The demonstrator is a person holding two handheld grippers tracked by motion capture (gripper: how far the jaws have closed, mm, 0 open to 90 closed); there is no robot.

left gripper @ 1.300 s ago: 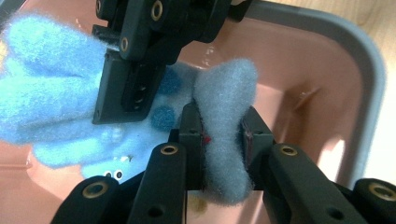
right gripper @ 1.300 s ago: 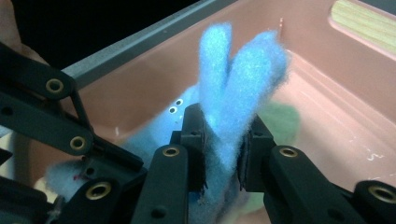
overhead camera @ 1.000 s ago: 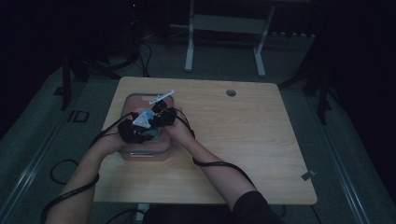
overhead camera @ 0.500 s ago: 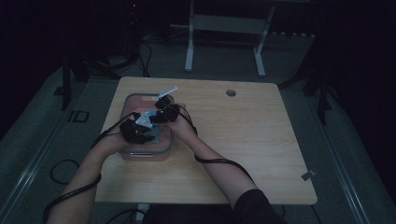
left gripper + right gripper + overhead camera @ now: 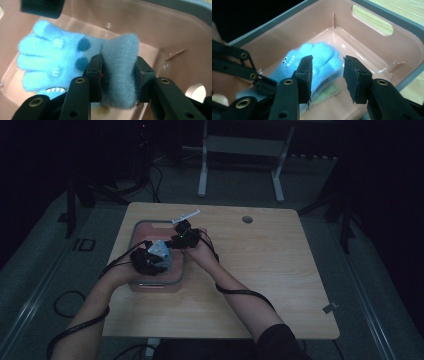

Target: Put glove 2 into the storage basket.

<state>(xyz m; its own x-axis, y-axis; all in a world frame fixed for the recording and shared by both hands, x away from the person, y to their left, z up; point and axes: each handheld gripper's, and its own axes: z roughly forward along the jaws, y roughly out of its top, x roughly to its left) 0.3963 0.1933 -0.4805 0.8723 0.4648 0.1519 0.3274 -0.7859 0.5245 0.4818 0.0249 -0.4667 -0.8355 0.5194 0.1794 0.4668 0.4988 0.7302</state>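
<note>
The left claw (image 5: 119, 75) has its jaws on either side of the grey-blue cuff of a fluffy blue glove (image 5: 75, 62). The jaws have just been opening, yet the pads look as if they press the cuff between them, so I read this as a loosening hold rather than a full release. The glove's fingers fan out to the left of the cuff in the left gripper view, hanging low inside a pink bin (image 5: 160, 30).

The right claw (image 5: 327, 75) is released: its jaws have just been opening too, and they stand apart with nothing between them. The glove (image 5: 319, 62) lies past them in the bin (image 5: 392, 50), resting on a pale green piece of cloth (image 5: 329, 92) on the bin's floor.

In the high view the right claw (image 5: 182, 236) has drawn a little back from the bin's middle compared with a second ago, while the left claw (image 5: 150, 260) hangs over the bin (image 5: 150, 287), which sits at the left of the table (image 5: 260, 270).

My judgement is that the glove is being dropped into the bin: one claw has let go, the other is easing off, and the placing is nearly done.
</note>
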